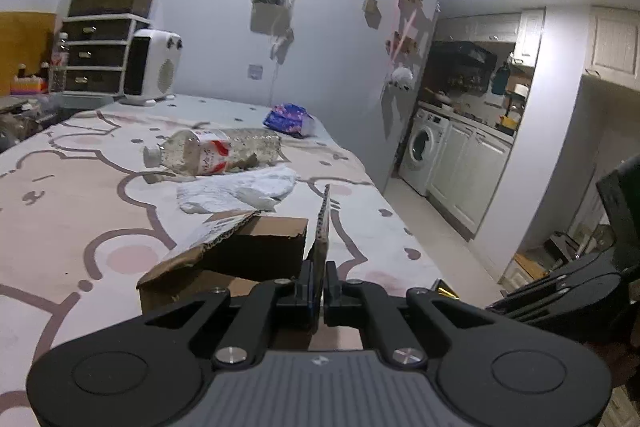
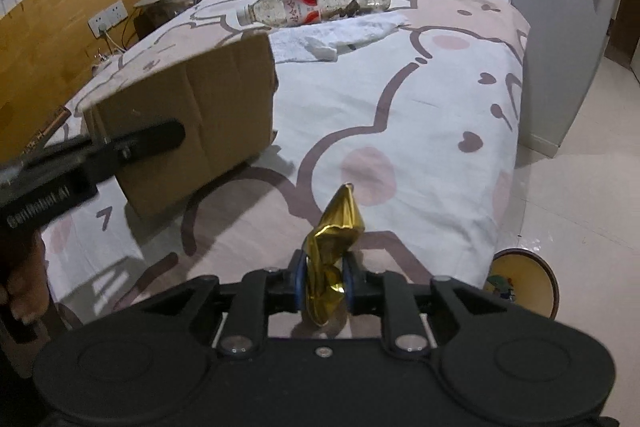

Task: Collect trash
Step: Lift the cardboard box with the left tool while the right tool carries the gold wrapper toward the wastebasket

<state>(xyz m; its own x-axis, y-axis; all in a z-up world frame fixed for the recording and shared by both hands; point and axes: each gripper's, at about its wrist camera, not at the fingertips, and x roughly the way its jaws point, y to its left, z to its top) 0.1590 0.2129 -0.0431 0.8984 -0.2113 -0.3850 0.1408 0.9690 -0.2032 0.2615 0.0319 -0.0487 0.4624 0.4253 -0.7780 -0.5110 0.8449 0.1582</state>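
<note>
Right claw [image 2: 325, 277] pinching gold wrapper [image 2: 334, 227]

On your bed [image 2: 420, 99], the box [image 2: 208, 107] sits nearest; beyond it the tissue [image 2: 340, 35], then the bottle [image 2: 320, 1].

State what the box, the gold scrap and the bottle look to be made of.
Box: brown corrugated cardboard, matte; fluting shows on the flap edge clamped in the left tool.
Gold scrap in the right tool: thin, shiny, sharply creased, probably metallic foil or film.
Bottle: clear plastic by its look, with a printed label.
</note>
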